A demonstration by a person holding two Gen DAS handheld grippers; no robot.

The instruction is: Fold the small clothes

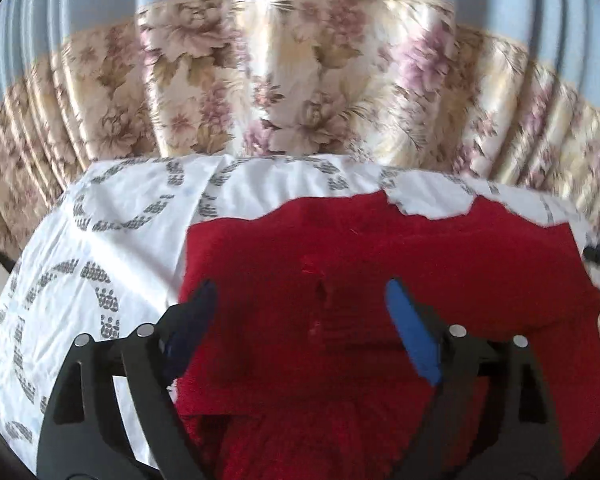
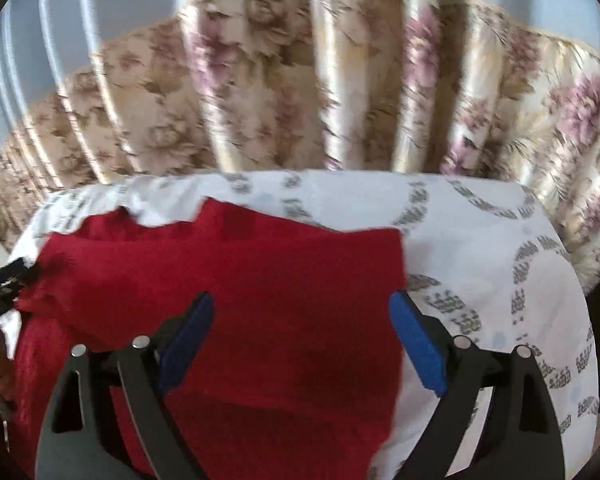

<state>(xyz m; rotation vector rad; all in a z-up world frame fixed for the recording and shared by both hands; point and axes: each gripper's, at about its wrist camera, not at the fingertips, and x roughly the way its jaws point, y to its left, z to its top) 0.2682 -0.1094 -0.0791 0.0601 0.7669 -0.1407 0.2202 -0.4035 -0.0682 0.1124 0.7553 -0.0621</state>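
- The red knit garment (image 1: 380, 280) lies flat on the white patterned sheet (image 1: 100, 240), already doubled over itself: a folded layer sits on top, with a thicker band of the same red cloth showing nearest to me.
- I judge it soft and limp, light enough to lift by one edge, with a fuzzy, towel-like surface that should give my pads good friction instead of slipping.
- Being floppy, it will sag and drag if I raise it from one point only, so I would take it at two matching corners or along one edge, one hand to each side.
- The far edge is wavy and uneven, with a notch where the sheet shows through; a pinch there may catch only one layer.
- The cleaner holds, I think, are the left side edge beside my left pad and the right side edge just inside my right gripper's outer pad.
- My left gripper (image 1: 300, 312) hovers over the garment with its jaws spread wide, nothing between the pads.
- My right gripper (image 2: 302, 320) is likewise spread and empty, straddling the garment's right edge: one pad over red cloth, the other over the sheet.
- Behind the sheet hangs a floral curtain (image 1: 300, 80), well clear of the work.
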